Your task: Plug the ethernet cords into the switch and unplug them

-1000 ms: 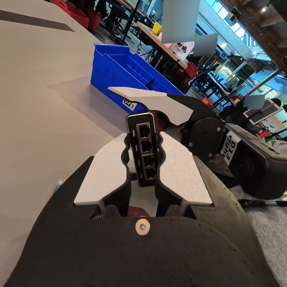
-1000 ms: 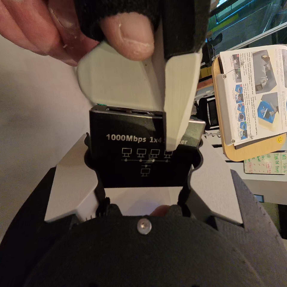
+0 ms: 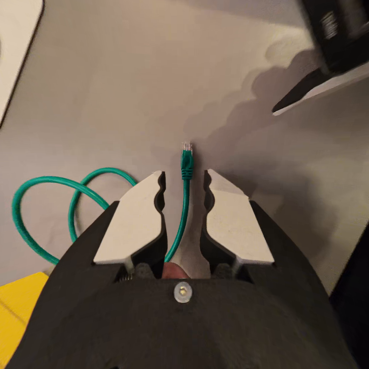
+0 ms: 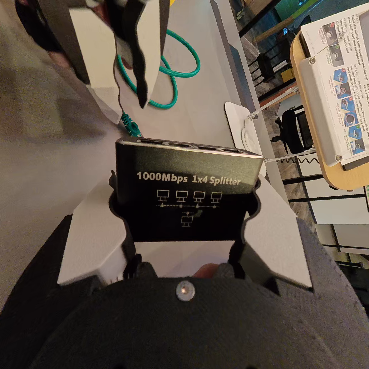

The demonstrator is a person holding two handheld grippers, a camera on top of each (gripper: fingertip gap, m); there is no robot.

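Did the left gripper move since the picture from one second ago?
Yes. The left gripper earlier gripped the switch; now it is open and pointing down at the grey table, its fingers either side of the green cord.

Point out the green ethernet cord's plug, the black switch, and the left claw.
Plug (image 3: 186, 162): left wrist view, on its green boot.
Switch (image 4: 185, 167): right wrist view, on its top face.
Left claw (image 3: 184, 175): left wrist view, midway between its open fingertips.

A: Any writing in view?
B: White lettering and a row of small screen icons on the switch's (image 4: 185, 179) black face. I won't quote it.
A: Elsewhere?
B: A printed sheet (image 4: 343, 79) with small photos, on a wooden board (image 4: 323, 179).
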